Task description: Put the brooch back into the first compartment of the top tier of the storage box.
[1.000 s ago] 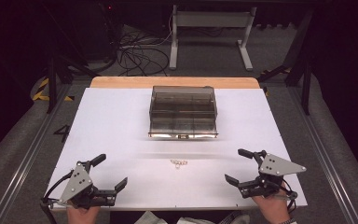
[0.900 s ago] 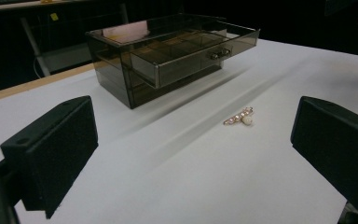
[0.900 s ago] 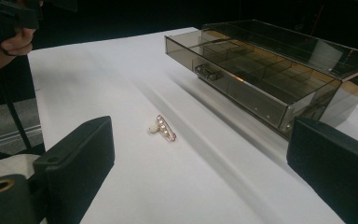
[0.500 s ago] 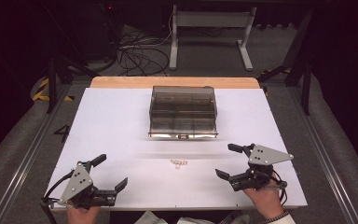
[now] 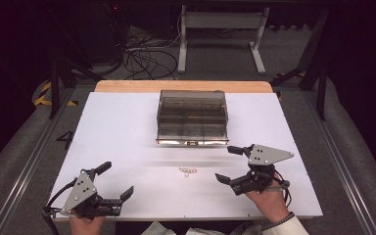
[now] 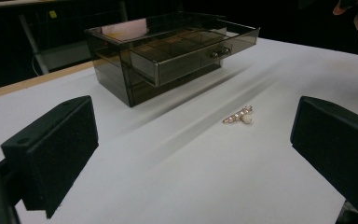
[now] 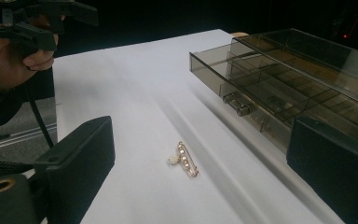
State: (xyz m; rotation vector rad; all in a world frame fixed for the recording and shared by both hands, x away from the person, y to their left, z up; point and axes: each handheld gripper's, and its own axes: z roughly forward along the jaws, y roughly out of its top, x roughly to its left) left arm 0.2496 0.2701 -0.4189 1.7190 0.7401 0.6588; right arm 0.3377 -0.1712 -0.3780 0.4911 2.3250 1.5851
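Note:
A small gold pin with pearls (image 5: 187,171) lies on the white table (image 5: 127,127), in front of a smoky clear drawer box (image 5: 192,115) whose lower drawer (image 5: 192,133) is pulled out. The pin (image 6: 239,115) lies ahead of my left gripper, between its wide-open jaws. It also lies (image 7: 185,159) ahead of my right gripper. My right gripper (image 5: 229,164) hovers open just right of the pin, pointing left. My left gripper (image 5: 117,181) rests open near the front left edge, holding nothing.
The drawer (image 7: 279,105) has several empty compartments and a small handle (image 7: 235,103). The table's wooden back edge (image 5: 183,86) lies behind the box. Cables (image 5: 142,51) and a metal stand (image 5: 220,29) sit on the floor beyond.
My right gripper has moved left and a little forward, toward the pin. The left gripper, the pin and the box have stayed put.

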